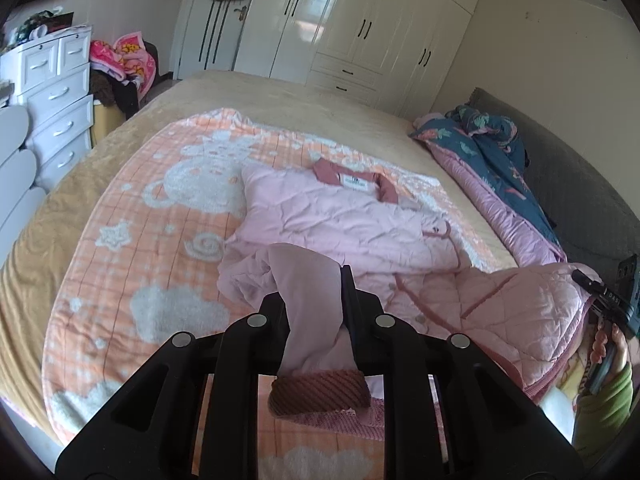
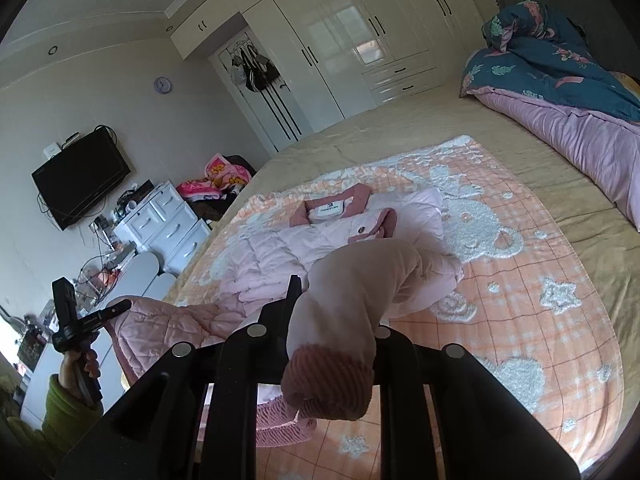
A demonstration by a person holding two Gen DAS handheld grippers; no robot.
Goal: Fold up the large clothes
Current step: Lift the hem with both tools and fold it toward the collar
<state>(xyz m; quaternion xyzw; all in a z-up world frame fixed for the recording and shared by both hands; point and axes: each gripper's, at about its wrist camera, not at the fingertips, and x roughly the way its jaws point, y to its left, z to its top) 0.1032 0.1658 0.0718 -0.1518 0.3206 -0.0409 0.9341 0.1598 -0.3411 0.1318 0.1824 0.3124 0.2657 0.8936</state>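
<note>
pink quilted jacket (image 1: 340, 224) lies collar-up on an orange-and-white blanket (image 1: 132, 240) spread over the bed (image 1: 280, 96), its lower part lifted off the blanket. left hand-held gripper (image 1: 316, 280) is pinched tight on one sleeve, whose ribbed cuff (image 1: 320, 394) hangs down between the black fingers. right hand-held gripper (image 2: 336, 300) is likewise pressed together on the other sleeve, its ribbed cuff (image 2: 326, 380) drooping over the frame and hiding the right-hand finger. each view catches the opposite device at its edge, held by a hand (image 2: 82, 368) in a green sleeve (image 1: 604, 408). around the bed: a rumpled teal floral quilt (image 2: 560, 64) with a lilac underside along the headboard side, well apart from the jacket; white wardrobes (image 1: 360, 28) beyond the foot; a white chest of drawers (image 1: 60, 92); a wall-mounted television (image 2: 80, 176); a heap of bright pink clothes (image 1: 128, 56).
</note>
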